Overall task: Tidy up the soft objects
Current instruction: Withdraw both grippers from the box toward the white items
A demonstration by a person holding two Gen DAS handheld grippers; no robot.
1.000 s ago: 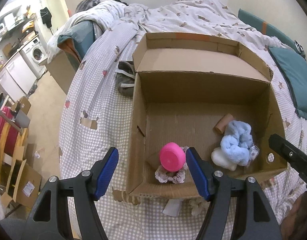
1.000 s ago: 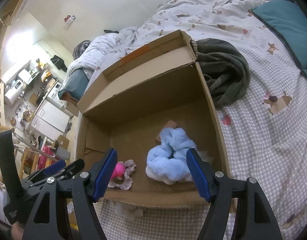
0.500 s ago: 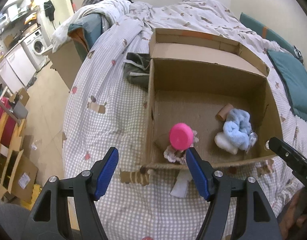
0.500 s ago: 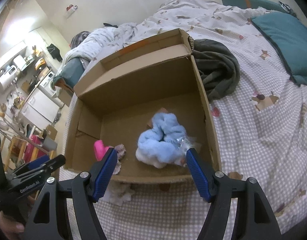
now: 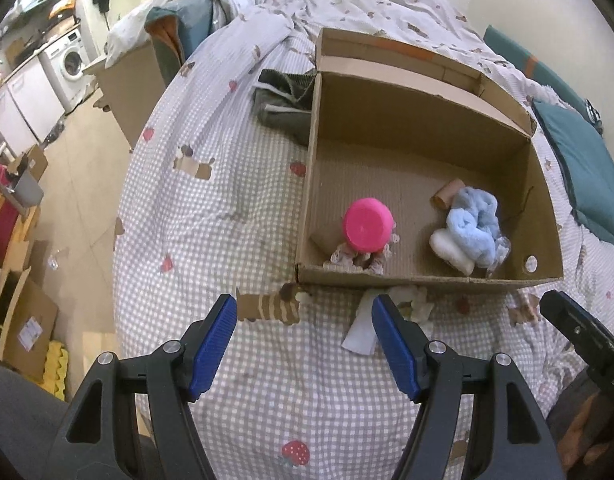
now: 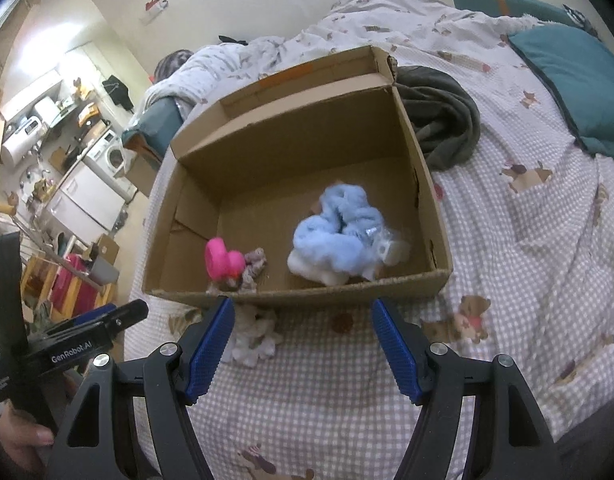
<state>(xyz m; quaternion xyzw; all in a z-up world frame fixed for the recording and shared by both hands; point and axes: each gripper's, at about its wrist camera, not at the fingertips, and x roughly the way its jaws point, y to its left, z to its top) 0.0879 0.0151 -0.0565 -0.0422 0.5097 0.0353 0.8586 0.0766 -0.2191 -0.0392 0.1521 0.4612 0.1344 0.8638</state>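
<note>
An open cardboard box (image 5: 419,280) (image 6: 307,298) lies on the checked bedspread. Inside it are a pink soft toy (image 5: 367,229) (image 6: 223,262) on a lacy cloth (image 5: 347,258) and a fluffy blue-and-white bundle (image 5: 469,230) (image 6: 337,236). A white soft cloth (image 5: 391,312) (image 6: 253,336) lies on the bed just outside the box's near wall. My left gripper (image 5: 305,336) is open and empty, above the bed short of the box. My right gripper (image 6: 303,340) is open and empty, also short of the box.
A dark grey garment (image 6: 439,120) lies on the bed beside the box's far right corner, and another dark cloth (image 5: 283,100) lies at its left. Teal pillows (image 6: 567,76) lie to the right. The bed's left edge drops to a floor with boxes (image 5: 23,320).
Both grippers have pulled back from over the box toward me. The box and its contents now sit farther off, and the white cloth in front of the box shows.
</note>
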